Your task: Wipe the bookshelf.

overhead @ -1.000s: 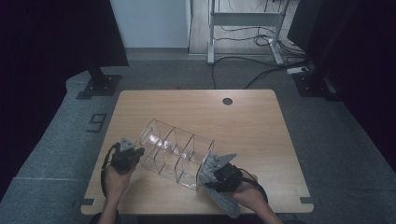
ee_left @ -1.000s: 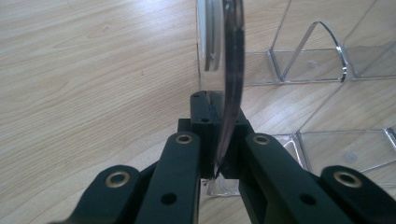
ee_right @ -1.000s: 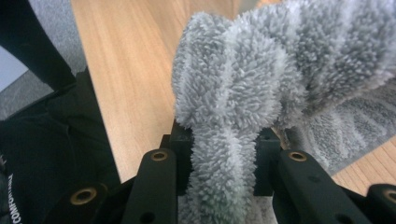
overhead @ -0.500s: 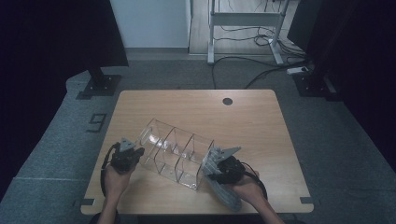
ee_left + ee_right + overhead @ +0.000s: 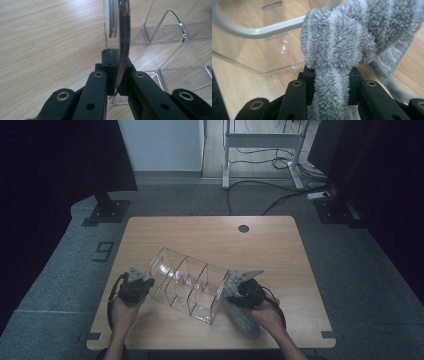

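Observation:
A clear acrylic organizer [image 5: 187, 282] with several compartments lies slanted on the wooden table [image 5: 200, 232]. My left gripper [image 5: 142, 287] is at its left end. In the left gripper view the left gripper [image 5: 115, 62] is shut on the thin edge of an acrylic wall [image 5: 123, 37]. My right gripper [image 5: 232, 292] is at the organizer's right end, shut on a grey fluffy cloth [image 5: 245, 320] that trails toward the table's front edge. In the right gripper view the cloth [image 5: 342, 42] bulges out of the right gripper [image 5: 332, 82] against the organizer's clear wall [image 5: 274, 47].
A black round grommet [image 5: 243, 228] sits near the table's far edge. The far half of the table is bare wood. A floor marker shaped like a 9 [image 5: 102, 251] lies left of the table. A metal frame [image 5: 262, 142] and cables [image 5: 270, 195] stand behind it.
My right gripper has shifted a little farther from the person along the organizer's right end, with the cloth in it. The left gripper and the organizer have stayed put.

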Available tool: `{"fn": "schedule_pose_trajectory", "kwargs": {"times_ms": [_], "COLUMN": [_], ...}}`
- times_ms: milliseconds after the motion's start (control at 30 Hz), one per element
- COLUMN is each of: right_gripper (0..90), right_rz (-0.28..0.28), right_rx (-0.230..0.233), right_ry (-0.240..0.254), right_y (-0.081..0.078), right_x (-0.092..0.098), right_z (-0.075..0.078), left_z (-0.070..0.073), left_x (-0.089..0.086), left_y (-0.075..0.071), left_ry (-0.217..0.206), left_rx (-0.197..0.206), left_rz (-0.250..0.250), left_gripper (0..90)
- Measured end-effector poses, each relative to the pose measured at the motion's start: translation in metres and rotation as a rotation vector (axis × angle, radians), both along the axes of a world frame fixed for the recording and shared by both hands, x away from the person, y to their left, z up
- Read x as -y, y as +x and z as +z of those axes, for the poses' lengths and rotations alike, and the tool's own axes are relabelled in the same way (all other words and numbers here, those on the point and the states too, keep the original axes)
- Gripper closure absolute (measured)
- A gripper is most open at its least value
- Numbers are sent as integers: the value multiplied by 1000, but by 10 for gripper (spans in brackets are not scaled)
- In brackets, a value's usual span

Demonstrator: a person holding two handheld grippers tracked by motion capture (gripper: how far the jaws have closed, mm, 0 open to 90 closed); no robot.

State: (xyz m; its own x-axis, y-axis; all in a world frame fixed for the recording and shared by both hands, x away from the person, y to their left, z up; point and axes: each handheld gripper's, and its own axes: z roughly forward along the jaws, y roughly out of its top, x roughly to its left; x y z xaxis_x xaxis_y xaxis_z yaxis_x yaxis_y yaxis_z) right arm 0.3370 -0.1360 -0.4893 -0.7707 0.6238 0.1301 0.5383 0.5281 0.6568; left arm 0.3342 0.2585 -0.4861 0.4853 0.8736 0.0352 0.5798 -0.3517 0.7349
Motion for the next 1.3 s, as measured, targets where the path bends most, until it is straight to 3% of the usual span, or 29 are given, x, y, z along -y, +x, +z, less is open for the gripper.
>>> {"fn": "schedule_pose_trajectory", "kwargs": {"times_ms": [433, 533, 1000, 1300], "right_gripper": [688, 687, 685, 682], "right_rz": [-90, -89, -75, -61], "right_rx": [35, 37, 24, 19], "right_ry": [-20, -21, -122, -122], "right_y": [15, 17, 20, 20], "right_x": [5, 4, -5, -6], "right_z": [-5, -7, -28, -30], "left_z": [0, -1, -1, -3], "left_x": [0, 1, 2, 5], "left_y": [0, 0, 1, 1], "left_ry": [-1, 0, 2, 17], "left_rx": [1, 2, -1, -9], "left_rz": [-1, 0, 5, 20], "left_gripper": [873, 872, 870, 869]}}
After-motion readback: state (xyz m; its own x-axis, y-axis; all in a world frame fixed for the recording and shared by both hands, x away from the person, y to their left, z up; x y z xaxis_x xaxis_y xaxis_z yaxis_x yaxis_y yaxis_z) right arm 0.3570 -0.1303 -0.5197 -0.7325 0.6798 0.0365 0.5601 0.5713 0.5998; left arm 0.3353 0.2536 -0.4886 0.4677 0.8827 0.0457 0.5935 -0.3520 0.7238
